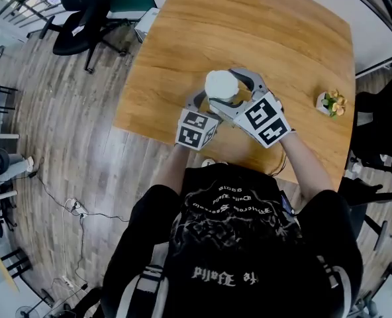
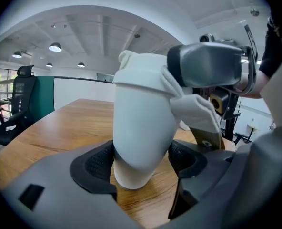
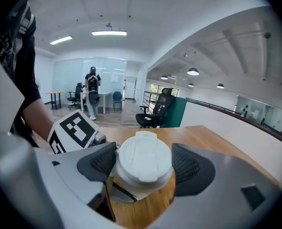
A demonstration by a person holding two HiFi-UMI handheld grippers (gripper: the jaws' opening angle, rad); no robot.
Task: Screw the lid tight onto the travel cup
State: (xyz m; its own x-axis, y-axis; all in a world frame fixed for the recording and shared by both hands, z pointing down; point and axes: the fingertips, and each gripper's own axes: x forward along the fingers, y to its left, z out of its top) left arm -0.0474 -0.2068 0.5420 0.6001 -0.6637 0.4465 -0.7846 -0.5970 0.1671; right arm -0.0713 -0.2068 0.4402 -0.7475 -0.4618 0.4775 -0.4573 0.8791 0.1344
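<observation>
The left gripper [image 2: 142, 161] is clenched on the lower body of the white travel cup [image 2: 143, 128], with its two dark ribbed pads [image 2: 99, 165] pressed against opposite sides just above the base. The cup leans a little in that grasp, and I cannot tell whether its base touches the wood beneath. The right gripper [image 3: 144, 163] is closed on the white lid [image 3: 143, 157], which sits on top of the cup; its pads [image 3: 187, 165] meet the lid's rim on either side, and the lid's flat top with its raised flap faces that gripper's camera. Just beside the cup, on the person's side of it, stand both grippers' marker cubes [image 1: 197, 128]. Under the cup lies the wooden table [image 1: 282, 32], and the cup is over the part of it near the person. Well to the right of the cup, a small potted plant [image 1: 332, 103] stands on the same table. Far to the left of the cup, off the table, a black office chair [image 1: 82, 25] stands on the plank floor.
</observation>
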